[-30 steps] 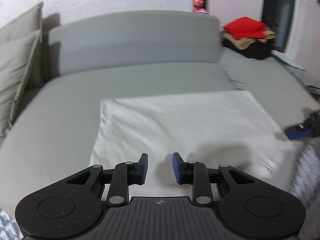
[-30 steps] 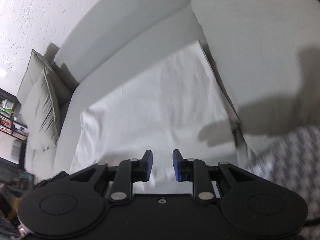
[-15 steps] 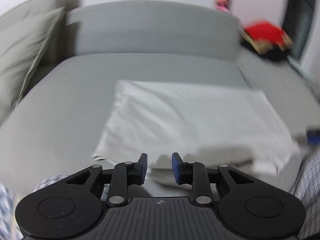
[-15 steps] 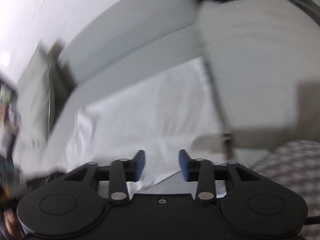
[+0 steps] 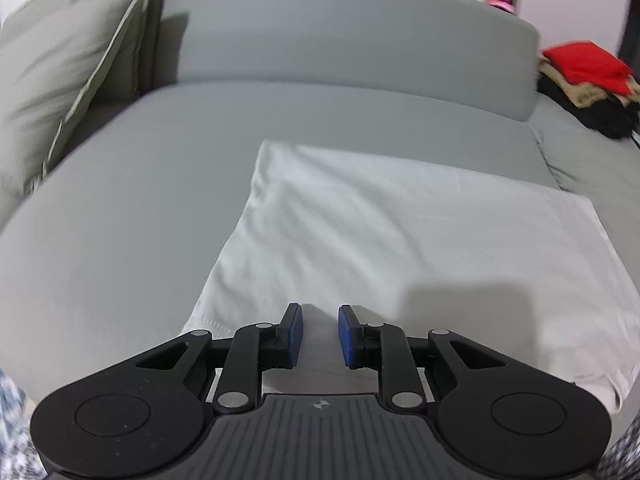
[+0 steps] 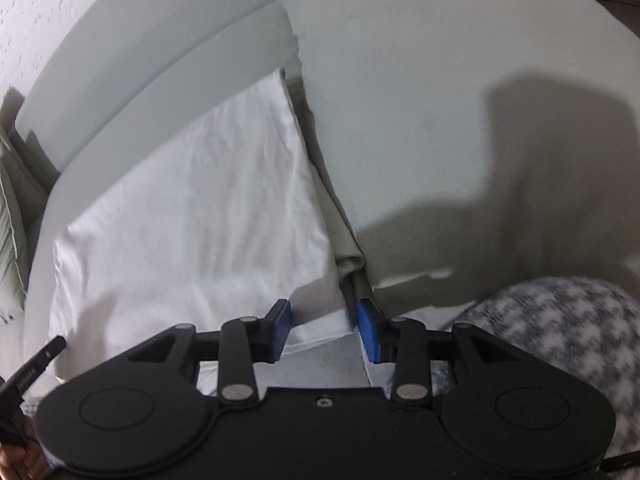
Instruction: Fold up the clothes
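The white cloth [image 5: 400, 232] lies flat on the grey sofa [image 5: 140, 200], folded to a rectangle. The left tongs [image 5: 320, 336] are over its near left corner, released, with a small gap and nothing in it. The right tongs [image 6: 323, 330] stand wide apart at the near right corner, holding nothing.

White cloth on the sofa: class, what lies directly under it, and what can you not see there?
The white cloth lies flat on the grey sofa seat, near the seam between cushions. Whatever sits under its middle is covered, so its lower layers cannot be seen.
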Action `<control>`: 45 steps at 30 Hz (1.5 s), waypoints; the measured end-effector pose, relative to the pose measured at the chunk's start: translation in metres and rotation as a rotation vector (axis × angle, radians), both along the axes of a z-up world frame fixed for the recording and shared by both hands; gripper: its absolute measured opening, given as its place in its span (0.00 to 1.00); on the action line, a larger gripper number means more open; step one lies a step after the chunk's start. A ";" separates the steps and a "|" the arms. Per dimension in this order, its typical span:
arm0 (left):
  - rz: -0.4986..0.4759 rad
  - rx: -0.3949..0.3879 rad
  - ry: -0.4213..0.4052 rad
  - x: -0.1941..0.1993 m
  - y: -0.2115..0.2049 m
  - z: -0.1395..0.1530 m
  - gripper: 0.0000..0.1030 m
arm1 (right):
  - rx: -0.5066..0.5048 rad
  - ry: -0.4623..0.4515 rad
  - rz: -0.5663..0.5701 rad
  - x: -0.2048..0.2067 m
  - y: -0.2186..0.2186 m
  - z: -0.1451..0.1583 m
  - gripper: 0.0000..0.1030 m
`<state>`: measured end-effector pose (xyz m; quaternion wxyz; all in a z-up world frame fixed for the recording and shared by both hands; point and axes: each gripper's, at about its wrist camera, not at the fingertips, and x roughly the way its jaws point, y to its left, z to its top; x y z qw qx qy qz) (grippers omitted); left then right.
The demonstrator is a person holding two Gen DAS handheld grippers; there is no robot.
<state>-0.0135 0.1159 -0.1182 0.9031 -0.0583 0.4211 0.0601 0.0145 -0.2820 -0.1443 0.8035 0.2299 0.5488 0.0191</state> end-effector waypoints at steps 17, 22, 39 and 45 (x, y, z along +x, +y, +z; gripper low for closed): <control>-0.052 0.250 0.081 -0.008 -0.022 0.001 0.26 | -0.084 -0.029 -0.033 -0.015 0.002 0.014 0.07; -0.063 0.255 0.017 -0.038 -0.010 0.021 0.22 | -0.073 -0.173 -0.011 -0.037 0.004 0.050 0.36; -0.116 0.100 0.099 0.138 0.024 -0.023 0.17 | 0.245 -0.234 0.081 0.092 0.050 0.017 0.13; 0.223 0.175 0.028 0.147 0.076 -0.031 0.09 | 0.041 -0.215 -0.075 0.115 0.029 -0.012 0.05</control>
